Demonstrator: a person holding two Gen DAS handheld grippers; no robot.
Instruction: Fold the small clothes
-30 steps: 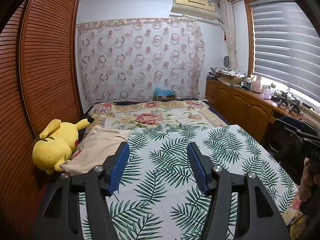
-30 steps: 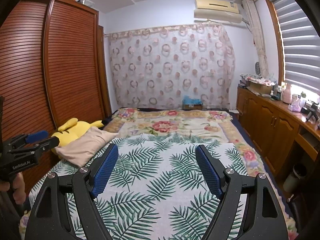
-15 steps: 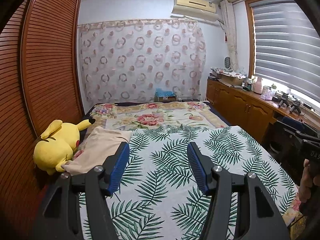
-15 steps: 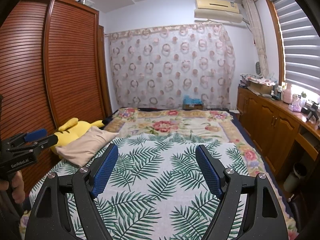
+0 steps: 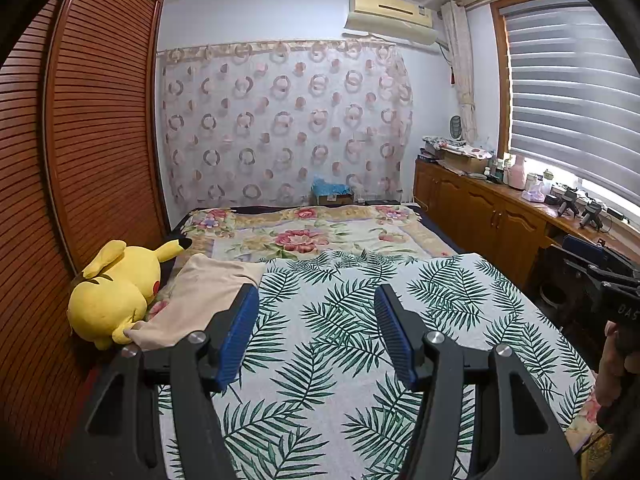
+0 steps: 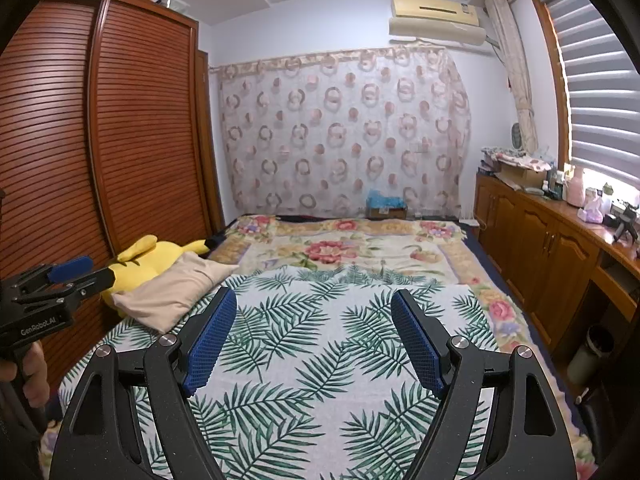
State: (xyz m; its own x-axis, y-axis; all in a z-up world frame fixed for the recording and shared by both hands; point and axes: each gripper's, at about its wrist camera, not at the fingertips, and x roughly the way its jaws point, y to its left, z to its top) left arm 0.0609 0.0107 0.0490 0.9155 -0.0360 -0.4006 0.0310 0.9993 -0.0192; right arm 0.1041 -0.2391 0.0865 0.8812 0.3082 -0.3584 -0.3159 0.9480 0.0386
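Hovering over the palm-leaf sheet [image 5: 320, 344], left tongs [image 5: 316, 300] and right tongs [image 6: 314, 304] gape, grasping nothing; at ten o'clock, folded beige cloth [image 5: 196, 304] touches the yellow plush [image 5: 112, 292].

A leaf-print sheet [image 5: 340, 344] lies spread over the near part of the bed [image 5: 436, 240], with a floral blanket [image 5: 312, 236] behind it toward the curtain [image 5: 280, 128]. At the sheet's left edge a pillow [image 5: 200, 300] rests against a plush toy [image 5: 112, 292], which lies beside the wardrobe [image 5: 100, 120]. A cabinet [image 5: 480, 216] runs along the right wall under the window blind [image 5: 572, 88], and a box [image 5: 334, 196] sits beyond the bed's far end.
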